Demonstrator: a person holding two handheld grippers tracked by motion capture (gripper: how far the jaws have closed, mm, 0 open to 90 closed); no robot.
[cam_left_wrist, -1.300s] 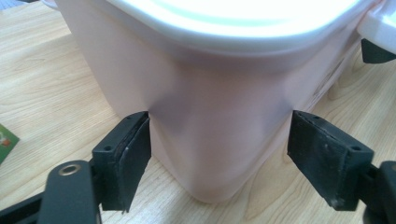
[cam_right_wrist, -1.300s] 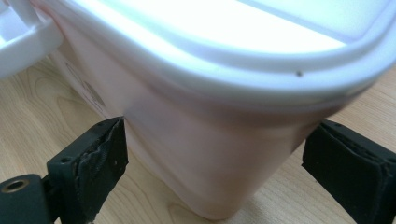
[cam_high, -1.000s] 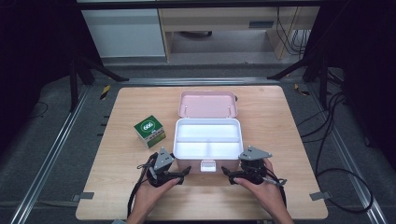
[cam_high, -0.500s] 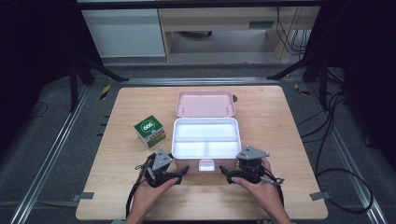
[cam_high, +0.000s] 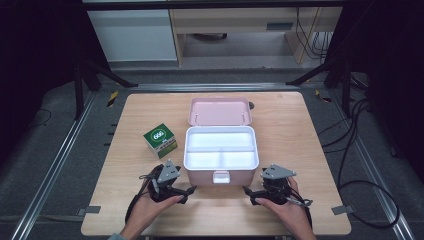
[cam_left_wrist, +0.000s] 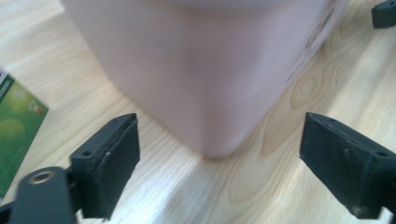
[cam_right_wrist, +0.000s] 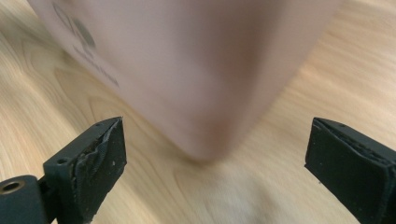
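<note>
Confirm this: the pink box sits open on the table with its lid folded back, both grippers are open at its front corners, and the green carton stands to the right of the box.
Wrong side. In the high view the green carton stands left of the pink box. The rest holds: lid folded back, left gripper and right gripper open at the front corners.

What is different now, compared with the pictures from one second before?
Very little. The left gripper has just opened its jaws wider, with nothing between them; it points at a near corner of the pink box. The right gripper, the green carton and the box stayed in place.
</note>
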